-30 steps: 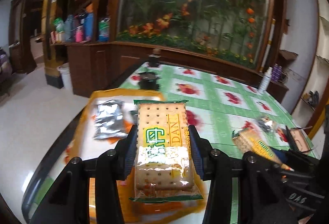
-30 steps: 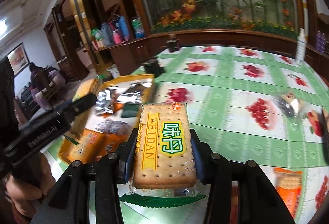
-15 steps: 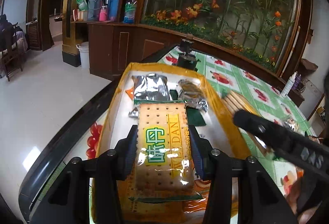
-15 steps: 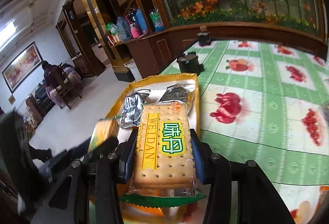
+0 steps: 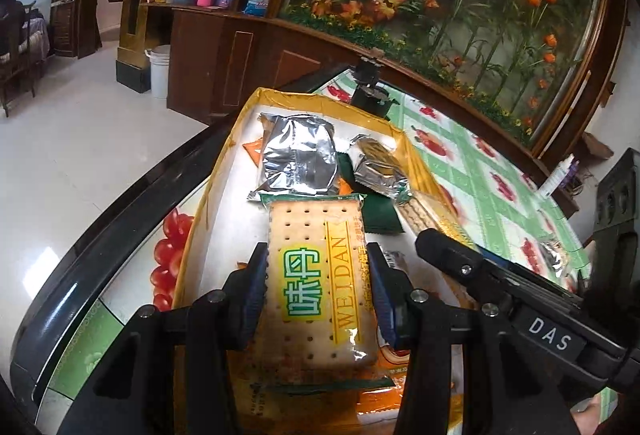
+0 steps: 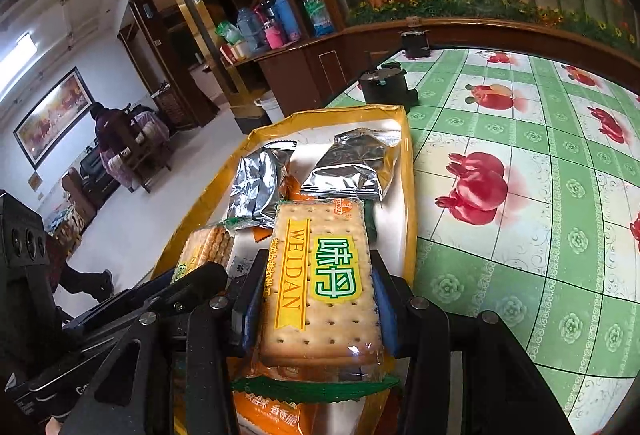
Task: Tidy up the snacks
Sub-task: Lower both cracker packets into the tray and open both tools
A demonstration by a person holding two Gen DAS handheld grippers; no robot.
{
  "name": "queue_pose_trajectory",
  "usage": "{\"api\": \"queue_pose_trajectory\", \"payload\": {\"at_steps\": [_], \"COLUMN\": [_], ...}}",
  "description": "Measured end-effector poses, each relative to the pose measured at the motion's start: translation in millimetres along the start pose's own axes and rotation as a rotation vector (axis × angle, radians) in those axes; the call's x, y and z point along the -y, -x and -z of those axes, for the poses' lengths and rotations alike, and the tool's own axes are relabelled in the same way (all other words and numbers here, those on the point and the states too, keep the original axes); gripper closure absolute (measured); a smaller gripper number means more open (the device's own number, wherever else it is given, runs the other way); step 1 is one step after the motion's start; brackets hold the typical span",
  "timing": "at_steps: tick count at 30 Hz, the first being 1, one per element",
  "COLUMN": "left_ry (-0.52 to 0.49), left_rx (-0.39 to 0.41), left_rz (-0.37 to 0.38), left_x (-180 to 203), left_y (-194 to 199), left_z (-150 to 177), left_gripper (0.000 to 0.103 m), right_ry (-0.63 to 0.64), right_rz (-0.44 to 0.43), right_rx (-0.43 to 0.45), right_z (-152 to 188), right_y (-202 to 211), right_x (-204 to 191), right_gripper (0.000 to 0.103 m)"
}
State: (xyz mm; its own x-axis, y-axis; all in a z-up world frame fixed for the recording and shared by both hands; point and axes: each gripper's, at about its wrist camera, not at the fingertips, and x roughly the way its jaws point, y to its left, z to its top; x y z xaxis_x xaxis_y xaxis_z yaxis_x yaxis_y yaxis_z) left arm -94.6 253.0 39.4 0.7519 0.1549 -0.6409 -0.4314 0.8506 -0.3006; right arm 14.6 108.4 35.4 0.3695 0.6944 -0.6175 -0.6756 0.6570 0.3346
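The left tongs (image 5: 316, 275) clamp a Weidan cracker pack (image 5: 320, 287); the right tongs (image 6: 316, 291) clamp another cracker pack (image 6: 322, 283). Both hang over the orange tray (image 5: 224, 163) on the worktop (image 6: 520, 163), hiding packets beneath. Beyond lie silver pouches (image 5: 298, 159).

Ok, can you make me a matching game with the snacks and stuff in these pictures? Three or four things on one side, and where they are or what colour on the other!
Things:
1. left gripper
2. silver foil packets
3. black pot
4. tray rim

Clues:
A. yellow-orange
B. lying at the far end of the tray
C. standing on the green tablecloth beyond the tray
D. shut on a WEIDAN cracker pack

Pairs: 1-D, 2-B, 3-C, 4-A
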Motion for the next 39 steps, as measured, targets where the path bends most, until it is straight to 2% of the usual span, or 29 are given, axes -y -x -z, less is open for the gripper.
{"api": "queue_pose_trajectory", "payload": {"at_steps": [9,21,35,39], "left_ry": [-0.038,-0.100,-0.094,-0.096], "left_rx": [-0.012,-0.014,-0.039,-0.043], "left_rz": [-0.043,-0.127,-0.138,-0.140], "left_x": [10,24,21,22], "left_y": [-5,-3,-6,-5], "left_z": [1,7,8,7], "left_gripper": [0.057,0.057,0.057,0.057], "right_ry": [-0.066,-0.076,-0.030,-0.028], "right_rz": [-0.051,-0.048,-0.031,-0.041], "right_rx": [0.012,0.031,0.044,0.042], "right_z": [-3,-4,1,2], "right_y": [0,2,7,8], "right_x": [10,14,11,11], "right_gripper": [0.052,0.052,0.052,0.047]}}
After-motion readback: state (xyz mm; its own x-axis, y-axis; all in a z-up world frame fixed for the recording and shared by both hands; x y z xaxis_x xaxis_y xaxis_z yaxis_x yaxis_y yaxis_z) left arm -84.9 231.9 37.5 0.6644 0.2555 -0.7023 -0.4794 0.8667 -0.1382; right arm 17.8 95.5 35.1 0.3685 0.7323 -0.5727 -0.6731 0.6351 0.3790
